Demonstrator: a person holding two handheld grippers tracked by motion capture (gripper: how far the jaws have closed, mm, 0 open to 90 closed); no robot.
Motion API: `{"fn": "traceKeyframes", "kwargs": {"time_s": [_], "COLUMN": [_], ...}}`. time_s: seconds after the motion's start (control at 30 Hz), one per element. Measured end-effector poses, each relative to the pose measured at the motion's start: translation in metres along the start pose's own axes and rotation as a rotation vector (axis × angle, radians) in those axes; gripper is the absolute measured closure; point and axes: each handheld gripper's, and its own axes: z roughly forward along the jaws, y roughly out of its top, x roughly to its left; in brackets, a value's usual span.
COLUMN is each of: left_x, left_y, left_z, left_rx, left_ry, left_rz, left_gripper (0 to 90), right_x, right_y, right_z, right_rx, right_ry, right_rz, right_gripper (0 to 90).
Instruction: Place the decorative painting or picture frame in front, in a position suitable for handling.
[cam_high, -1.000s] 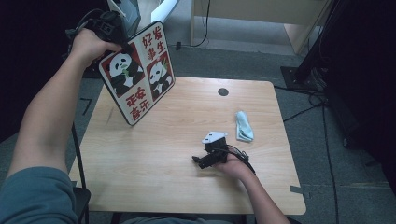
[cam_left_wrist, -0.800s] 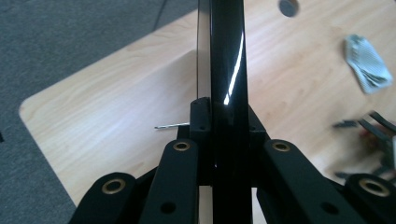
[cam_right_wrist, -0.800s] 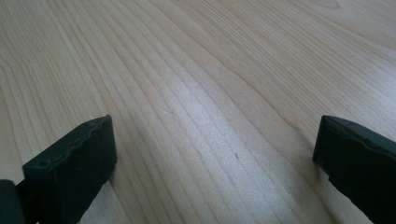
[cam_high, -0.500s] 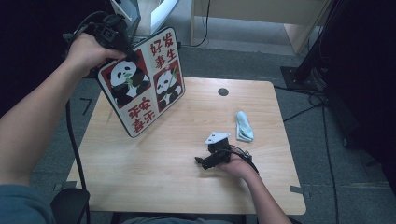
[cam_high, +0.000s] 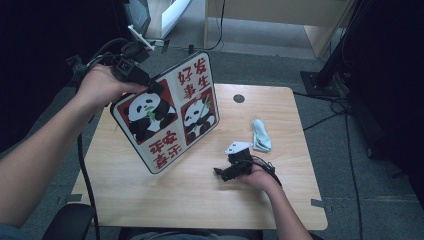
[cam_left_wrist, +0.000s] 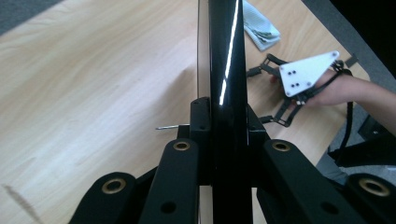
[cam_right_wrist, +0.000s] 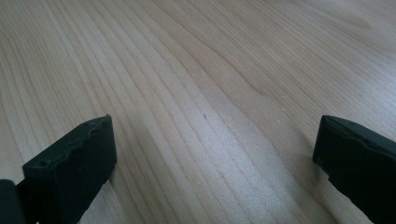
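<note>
Where the high view looks down on the room, the wooden table (cam_high: 165, 200) is the largest thing, pale and grained, with a small dark round hole (cam_high: 239, 98) near its far edge. Next in size is the panda board (cam_high: 167, 117), a flat rounded panel with a white rim, two panda pictures on red and black, and red characters on white. It is held off the table over the left half, tilted, its upper left corner high and its lower corner hanging above the wood without touching it, as far as can be told.

The left hand-held gripper (cam_high: 132, 67) is clamped on the board's upper left edge, a hand wrapped round its body and a black cable trailing down from it. In the left gripper view the board (cam_left_wrist: 226, 70) is seen edge-on as a glossy black strip running straight up between the two jaws, which press against it from both sides.

The right hand-held gripper (cam_high: 235, 167) rests low over the table's near right part, held in the other hand, with its grey three-cornered plate on top. In the right gripper view its jaws stand wide apart with bare wood (cam_right_wrist: 205, 93) between them and nothing held.

Smallest is a crumpled light blue cloth (cam_high: 260, 135), lying on the table just beyond the right hand-held gripper.
</note>
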Motion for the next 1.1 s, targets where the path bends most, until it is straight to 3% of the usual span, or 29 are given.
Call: {"fn": "traceKeyframes", "kwargs": {"time_s": [0.17, 0.23, 0.47, 0.63, 0.7, 0.77, 0.9, 1.0, 1.1], "left_x": [-0.006, -0.005, -0.003, -0.001, -0.001, -0.001, 0.0, 0.002, 0.001], "left_y": [-0.007, -0.008, -0.01, -0.011, -0.011, -0.011, -0.013, -0.015, -0.02], "left_z": [0.018, 0.024, 0.025, 0.025, 0.024, 0.024, 0.021, 0.016, 0.01], "left_rx": [0.012, 0.015, 0.016, 0.016, 0.017, 0.012, -0.03, -0.059, -0.101], "left_ry": [-0.008, -0.013, -0.011, 0.013, 0.003, 0.007, -0.001, -0.008, -0.004], "left_rz": [0.017, 0.001, -0.027, -0.017, -0.01, -0.006, 0.009, 0.008, 0.034], "left_gripper": [81.8, 81.7, 81.5, 80.1, 70.5, 67.1, 54.3, 50.8, 46.0], "right_x": [0.0, 0.0, 0.0, 0.0, 0.0, 0.0, 0.0, 0.0, 0.0], "right_y": [0.0, 0.0, 0.0, 0.0, 0.0, 0.0, 0.0, 0.0, 0.0], "right_z": [0.0, 0.0, 0.0, 0.0, 0.0, 0.0, 0.0, 0.0, 0.0], "right_rx": [0.001, 0.001, 0.001, 0.001, 0.0, 0.001, 0.001, 0.001, 0.001], "right_ry": [0.0, -0.001, -0.003, -0.003, -0.003, -0.003, -0.003, -0.003, -0.003], "right_rz": [0.003, 0.004, 0.006, 0.006, 0.006, 0.006, 0.006, 0.006, 0.006], "right_gripper": [0.0, 0.0, 0.0, 0.0, 0.0, 0.0, 0.0, 0.0, 0.0]}}
